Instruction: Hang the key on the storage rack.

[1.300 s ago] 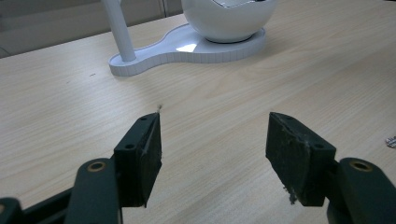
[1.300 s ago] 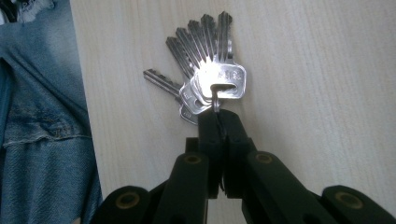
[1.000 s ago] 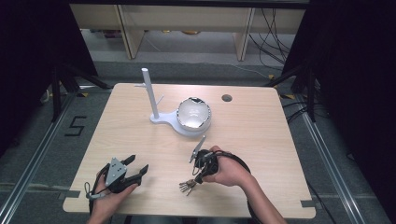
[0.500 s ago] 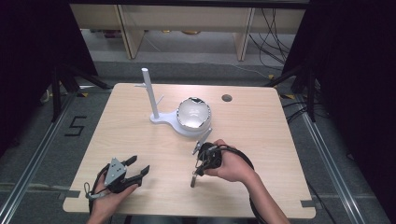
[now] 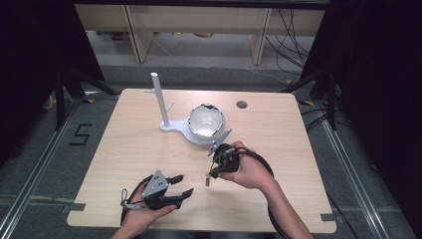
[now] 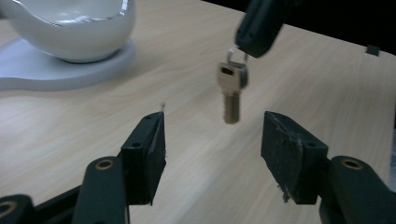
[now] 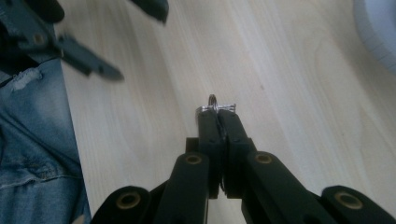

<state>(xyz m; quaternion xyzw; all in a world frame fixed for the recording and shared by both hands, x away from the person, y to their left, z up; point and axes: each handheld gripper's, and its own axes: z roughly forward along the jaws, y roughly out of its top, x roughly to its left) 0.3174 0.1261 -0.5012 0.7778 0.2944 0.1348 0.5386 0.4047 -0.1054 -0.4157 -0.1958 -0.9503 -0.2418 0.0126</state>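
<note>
Seen from the high view: a pale wooden desk (image 5: 278, 129) carrying a white stand (image 5: 164, 107), with an upright post and short pegs, and a glossy white bowl (image 5: 205, 122) seated on the stand's flat base. Nearer the person than the bowl, the right gripper (image 5: 213, 172) held above the desk in the right hand (image 5: 246, 172), its fingers (image 7: 219, 126) pinched tight on a key ring (image 7: 214, 103), metal just peeking out past the tips in the right gripper view. Below that ring, a silver key (image 6: 231, 91) hanging free in the air, tip downward, clear of the wood, between the bowl and the desk's near edge. Further from the bowl, close to the near edge and toward the person's left, the left gripper (image 5: 179, 186) held in the left hand (image 5: 144, 214), fingers (image 6: 147, 156) spread wide apart with nothing between them. In the left gripper view, key dangling beyond and between those open fingers, bowl and base off to the upper left. Blue denim (image 7: 32, 154) visible past the desk edge in the right gripper view.
</note>
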